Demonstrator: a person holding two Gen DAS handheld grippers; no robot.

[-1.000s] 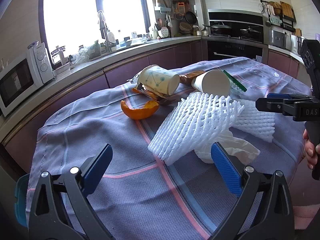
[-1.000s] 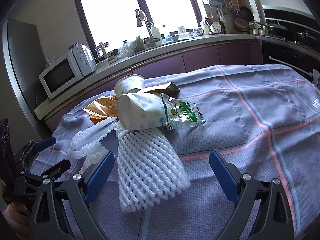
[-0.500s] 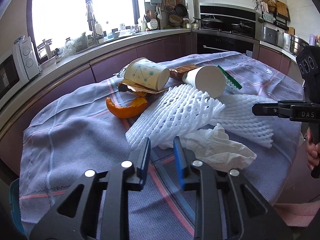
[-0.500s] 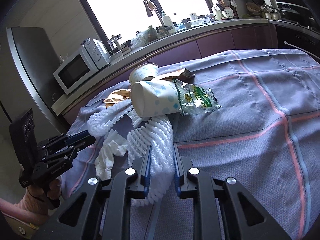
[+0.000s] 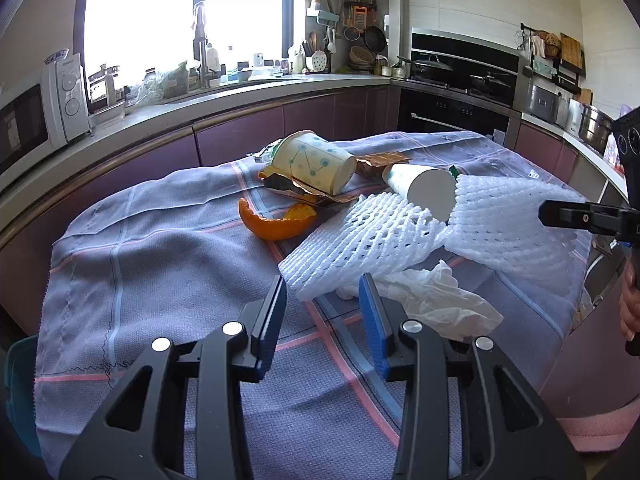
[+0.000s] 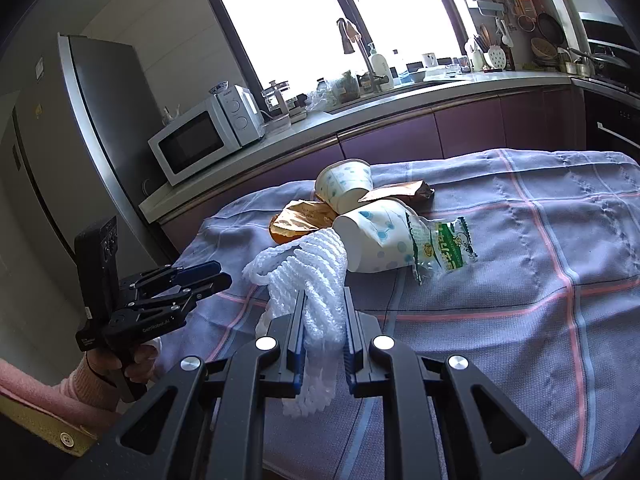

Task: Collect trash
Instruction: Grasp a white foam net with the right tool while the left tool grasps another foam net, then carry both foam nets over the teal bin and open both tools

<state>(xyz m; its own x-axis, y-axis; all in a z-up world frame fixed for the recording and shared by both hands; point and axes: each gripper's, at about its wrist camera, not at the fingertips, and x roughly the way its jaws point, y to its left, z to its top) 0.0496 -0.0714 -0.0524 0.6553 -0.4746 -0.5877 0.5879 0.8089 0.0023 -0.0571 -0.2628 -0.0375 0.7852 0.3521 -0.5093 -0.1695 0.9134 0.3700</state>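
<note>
Foam net (image 6: 320, 280): light, soft, springy; right gripper (image 6: 323, 336) closing, pinches near end. Left gripper (image 5: 322, 312) opening, empty.

Right gripper (image 6: 323, 334) sits at about 6 o'clock in its own cam, pointing fwd and a bit down, pads clamped tight on white foam netting (image 6: 320, 280) w/ the jaws closing. Left gripper (image 5: 323, 312) also at 6 o'clock in its view, tilted down, jaws partway apart and opening, nothing between them. From the right cam the left gripper (image 6: 202, 276) is over at 9 o'clock, held by a hand (image 6: 120, 364) w/ a pink sleeve (image 6: 60, 396) at 8 o'clock.
</note>
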